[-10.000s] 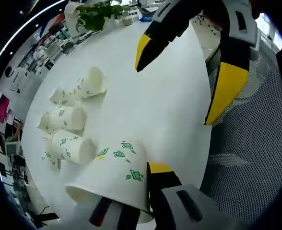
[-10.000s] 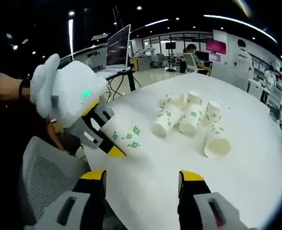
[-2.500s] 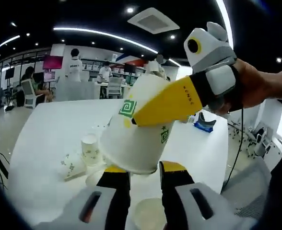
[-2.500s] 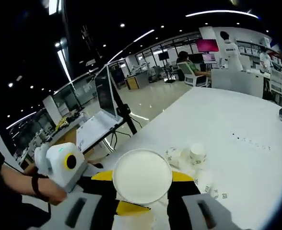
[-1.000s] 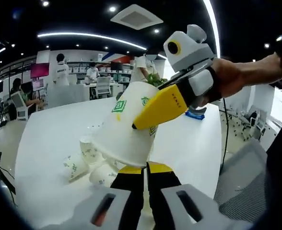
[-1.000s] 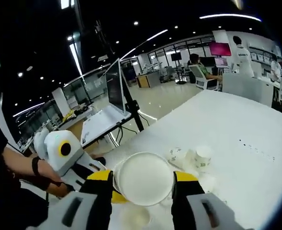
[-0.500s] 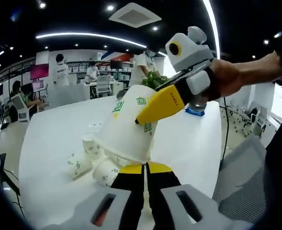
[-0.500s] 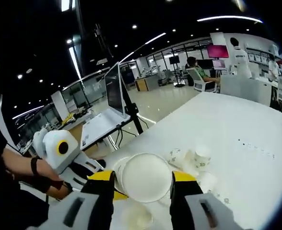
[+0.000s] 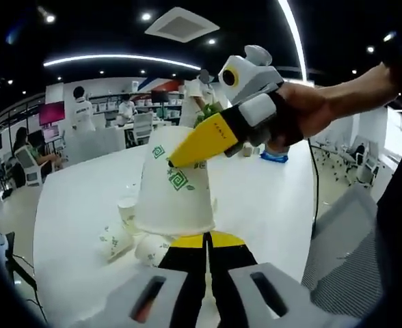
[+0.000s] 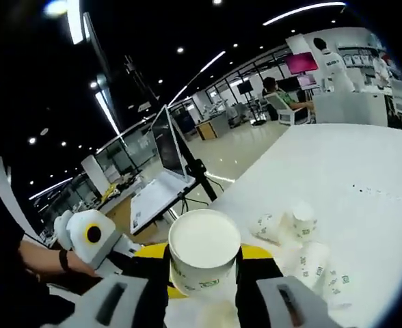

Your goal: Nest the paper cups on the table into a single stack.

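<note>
A white paper cup with green prints (image 9: 173, 188) hangs upside down over the table, wide mouth downward. My right gripper (image 10: 204, 258) is shut on it, and its yellow finger (image 9: 204, 139) lies across the cup's upper wall. In the right gripper view the cup (image 10: 202, 249) shows one round end to the camera. My left gripper (image 9: 206, 238) sits just under the cup's rim, jaws pressed together with nothing seen between them. Several loose cups (image 9: 129, 208) lie and stand on the white table (image 9: 71, 205) behind, and the same loose cups (image 10: 302, 220) lie to the right in the right gripper view.
A grey mesh chair (image 9: 355, 253) stands at the table's right edge. A laptop on a stand (image 10: 165, 147) is off the table's far side. A blue object (image 9: 275, 156) and a plant (image 9: 211, 113) sit at the table's far end. People work at distant desks.
The right gripper has swung the cup from tilted to nearly straight upside down, a little higher over the left jaws. The left jaws have stayed shut.
</note>
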The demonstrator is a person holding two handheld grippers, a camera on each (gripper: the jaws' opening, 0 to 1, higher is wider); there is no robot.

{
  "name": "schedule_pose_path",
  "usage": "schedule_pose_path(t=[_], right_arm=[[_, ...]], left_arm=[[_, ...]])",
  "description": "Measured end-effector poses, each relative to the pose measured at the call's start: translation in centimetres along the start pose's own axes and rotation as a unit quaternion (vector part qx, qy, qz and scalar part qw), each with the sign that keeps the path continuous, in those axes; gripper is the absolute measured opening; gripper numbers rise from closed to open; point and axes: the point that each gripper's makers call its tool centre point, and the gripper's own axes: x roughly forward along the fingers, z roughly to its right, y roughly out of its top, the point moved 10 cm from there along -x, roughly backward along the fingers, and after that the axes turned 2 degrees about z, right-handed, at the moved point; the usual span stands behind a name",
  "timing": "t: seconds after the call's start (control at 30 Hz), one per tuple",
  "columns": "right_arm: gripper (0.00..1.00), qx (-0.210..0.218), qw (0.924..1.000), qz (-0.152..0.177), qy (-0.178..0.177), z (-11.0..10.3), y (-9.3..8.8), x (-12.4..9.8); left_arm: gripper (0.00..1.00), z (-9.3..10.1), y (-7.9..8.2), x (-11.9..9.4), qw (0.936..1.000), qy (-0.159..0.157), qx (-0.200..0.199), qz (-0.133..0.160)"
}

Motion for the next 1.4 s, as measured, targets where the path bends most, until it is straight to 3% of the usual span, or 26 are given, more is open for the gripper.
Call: schedule_pose_path(t=[0.3, 0.4, 0.47, 0.6, 0.8, 1.0, 1.13, 1.4], right_arm=[[0.35, 0.029, 0.9995, 0.005, 0.014, -0.3, -0.7, -0.2], [0.35, 0.039, 0.9991, 0.006, 0.013, 0.0, -0.8, -0.2], [0.35, 0.046, 0.9988, 0.009, 0.015, -0.1, -0.6, -0.4], [0.35, 0.044, 0.9989, 0.010, 0.015, -0.6, -0.7, -0.7], [0.35, 0.056, 0.9980, 0.022, 0.022, -0.8, -0.8, -0.7], [0.36, 0.065, 0.9968, 0.037, 0.029, -1.3, -0.9, -0.6], [0.37, 0.071, 0.9961, 0.043, 0.031, -1.3, -0.9, -0.6], [0.38, 0.054, 0.9970, 0.048, 0.028, -1.3, -0.8, -0.5]], left_arm=[[0.00, 0.4, -0.4, -0.2, 1.0000, -0.005, -0.007, 0.000], [0.00, 0.5, -0.6, 0.0, 0.9988, -0.012, -0.044, 0.014], [0.08, 0.8, -0.6, 0.0, 0.9964, -0.021, -0.076, 0.031], [0.17, 1.1, -0.6, -0.3, 0.9882, -0.026, -0.137, 0.063], [0.15, 1.1, -0.5, -0.8, 0.9698, -0.028, -0.215, 0.111], [0.07, 0.4, -0.7, -0.9, 0.9630, -0.023, -0.236, 0.129], [0.00, 0.6, -0.5, -1.2, 0.9643, -0.022, -0.229, 0.131], [0.00, 0.6, -0.4, -1.2, 0.9664, -0.021, -0.222, 0.128]])
